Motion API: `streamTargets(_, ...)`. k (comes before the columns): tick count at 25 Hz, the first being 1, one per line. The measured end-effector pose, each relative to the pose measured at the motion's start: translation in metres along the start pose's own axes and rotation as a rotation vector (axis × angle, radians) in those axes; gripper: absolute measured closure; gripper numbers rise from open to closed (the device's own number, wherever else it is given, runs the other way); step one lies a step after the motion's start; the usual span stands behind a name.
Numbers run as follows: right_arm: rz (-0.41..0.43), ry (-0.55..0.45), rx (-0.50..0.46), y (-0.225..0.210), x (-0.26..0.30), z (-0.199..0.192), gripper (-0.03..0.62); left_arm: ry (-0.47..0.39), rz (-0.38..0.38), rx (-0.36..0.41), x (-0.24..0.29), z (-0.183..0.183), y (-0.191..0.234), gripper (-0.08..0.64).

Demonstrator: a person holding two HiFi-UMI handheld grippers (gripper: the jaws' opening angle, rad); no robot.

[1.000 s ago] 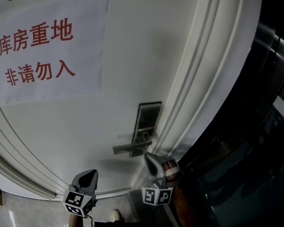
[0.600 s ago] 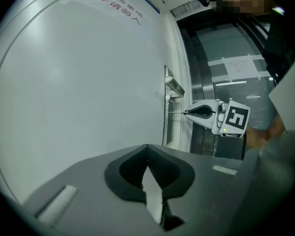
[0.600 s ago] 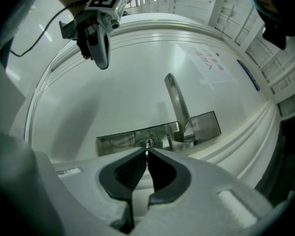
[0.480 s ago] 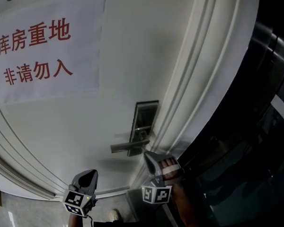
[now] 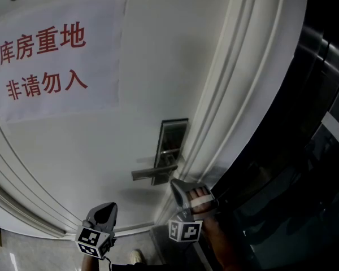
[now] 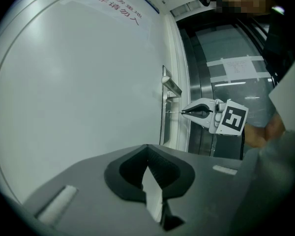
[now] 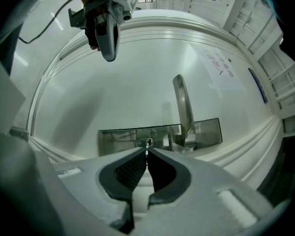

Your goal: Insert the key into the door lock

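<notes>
A steel lock plate (image 5: 174,143) with a lever handle (image 5: 151,173) is fixed near the edge of the white door (image 5: 158,66). My right gripper (image 7: 146,152) is shut on a thin key (image 7: 147,146). The key's tip meets the round keyhole (image 7: 146,142) on the lock plate (image 7: 113,140), left of the handle (image 7: 183,107). How deep it sits I cannot tell. From the side, the right gripper (image 6: 184,112) holds the key (image 6: 174,112) level against the plate (image 6: 165,113). My left gripper (image 6: 147,147) is shut and empty, held back from the door, lower left (image 5: 104,212).
A paper sign (image 5: 56,61) with red characters hangs on the door's upper left. The white door frame (image 5: 243,95) runs right of the lock, with dark glass (image 5: 322,151) beyond it. A person's hand (image 6: 265,132) holds the right gripper.
The right gripper has rolled a little about the key while staying at the lock. The left gripper has not moved.
</notes>
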State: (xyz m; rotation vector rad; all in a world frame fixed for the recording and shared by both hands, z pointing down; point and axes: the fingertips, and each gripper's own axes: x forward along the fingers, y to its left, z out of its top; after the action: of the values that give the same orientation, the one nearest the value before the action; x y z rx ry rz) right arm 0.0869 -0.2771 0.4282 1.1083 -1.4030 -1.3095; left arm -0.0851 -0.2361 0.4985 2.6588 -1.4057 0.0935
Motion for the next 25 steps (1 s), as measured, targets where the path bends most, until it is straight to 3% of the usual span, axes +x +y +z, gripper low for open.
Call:
streamTargets(11, 0.018, 0.031, -0.059, -0.0031, 0.0063, 0.0026, 0.581, -0.007, -0.003, -0.005, -0.0022, 0.0002, -0.0007, 0.557)
streamTargets(25, 0.012, 0.046, -0.045, -0.0010, 0.0087, 0.0044, 0.580, -0.017, -0.003, -0.005, -0.0042, 0.0029, 0.0055, 0.557)
